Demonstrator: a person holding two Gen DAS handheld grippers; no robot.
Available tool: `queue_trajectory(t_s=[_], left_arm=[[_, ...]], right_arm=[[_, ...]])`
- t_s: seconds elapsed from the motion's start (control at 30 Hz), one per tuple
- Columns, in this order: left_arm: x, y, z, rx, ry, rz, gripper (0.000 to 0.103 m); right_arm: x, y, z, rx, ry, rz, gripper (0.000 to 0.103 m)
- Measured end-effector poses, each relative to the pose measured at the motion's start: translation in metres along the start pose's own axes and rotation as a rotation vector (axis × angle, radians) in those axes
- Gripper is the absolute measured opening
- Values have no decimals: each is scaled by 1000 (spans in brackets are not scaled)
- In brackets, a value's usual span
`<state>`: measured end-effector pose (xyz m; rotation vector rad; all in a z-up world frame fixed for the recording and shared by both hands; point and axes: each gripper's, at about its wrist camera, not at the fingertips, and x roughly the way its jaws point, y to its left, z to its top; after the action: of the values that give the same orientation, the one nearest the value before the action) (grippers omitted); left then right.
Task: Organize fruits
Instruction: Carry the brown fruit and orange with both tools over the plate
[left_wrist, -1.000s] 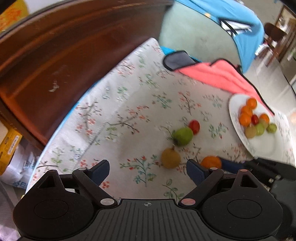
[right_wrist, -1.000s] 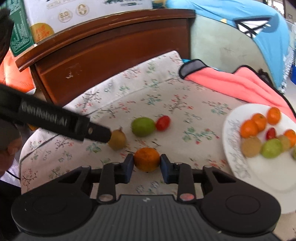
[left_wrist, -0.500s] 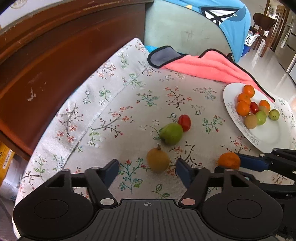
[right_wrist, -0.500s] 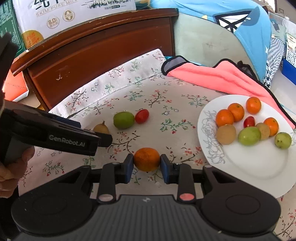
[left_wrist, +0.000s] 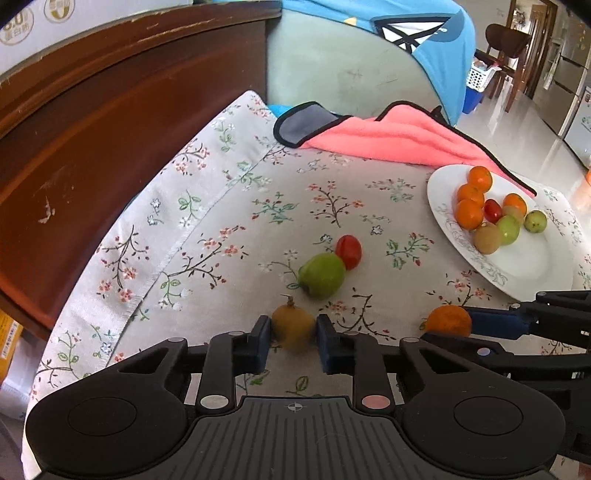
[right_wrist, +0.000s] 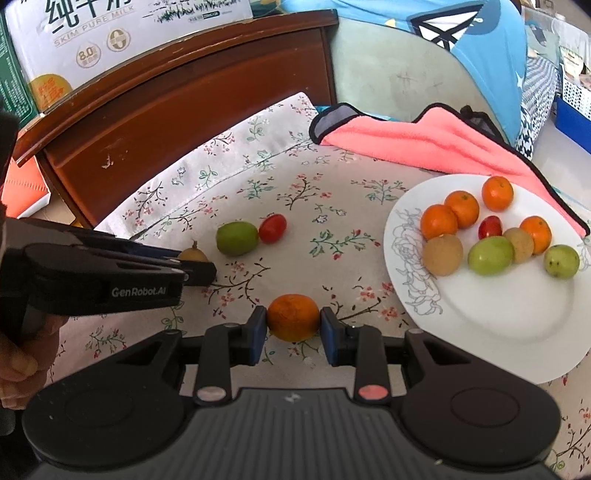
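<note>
Left wrist: our left gripper (left_wrist: 293, 334) is clenched on the brown stemmed fruit (left_wrist: 293, 325), both pads pressing its sides, fruit low on the floral tablecloth (left_wrist: 207, 221). Using the white plate (left_wrist: 517, 273) as reference: green fruit (left_wrist: 322, 275) and cherry tomato (left_wrist: 348, 252) touch each other, well left of the plate. Right gripper (left_wrist: 465, 325) comes in just below the plate's near rim, gripping the loose tangerine (left_wrist: 447, 320). Pink towel (left_wrist: 391, 138) lies behind the plate, its edge running under the far rim. Dark wooden headboard (left_wrist: 92, 147) is far left of the plate; tiled floor and a wooden chair (left_wrist: 506, 40) sit beyond it.

Right wrist: we see our right gripper (right_wrist: 293, 321) clamped on the tangerine (right_wrist: 293, 316), just left of the plate (right_wrist: 498, 325) rim. Plate holds four tangerines, a cherry tomato, two brown fruits and two green ones, clustered on its far half. Left gripper (right_wrist: 199, 271) enters far left of the plate, its tips hiding most of the brown fruit (right_wrist: 192, 254). Milk carton box (right_wrist: 110, 37) tops the headboard (right_wrist: 166, 103).
</note>
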<state>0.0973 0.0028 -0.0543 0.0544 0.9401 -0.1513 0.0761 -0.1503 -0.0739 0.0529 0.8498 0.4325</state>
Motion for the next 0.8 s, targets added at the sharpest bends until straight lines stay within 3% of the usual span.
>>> queue_trajectory(t_s=[0.4, 0.8], left_arm=[[-21, -17, 16, -9, -74, -47, 23], [-28, -82, 35, 42, -124, -178, 24]], right_arm=[[-18, -12, 2, 38, -33, 11, 31], [-74, -74, 14, 169, -141, -76, 31]])
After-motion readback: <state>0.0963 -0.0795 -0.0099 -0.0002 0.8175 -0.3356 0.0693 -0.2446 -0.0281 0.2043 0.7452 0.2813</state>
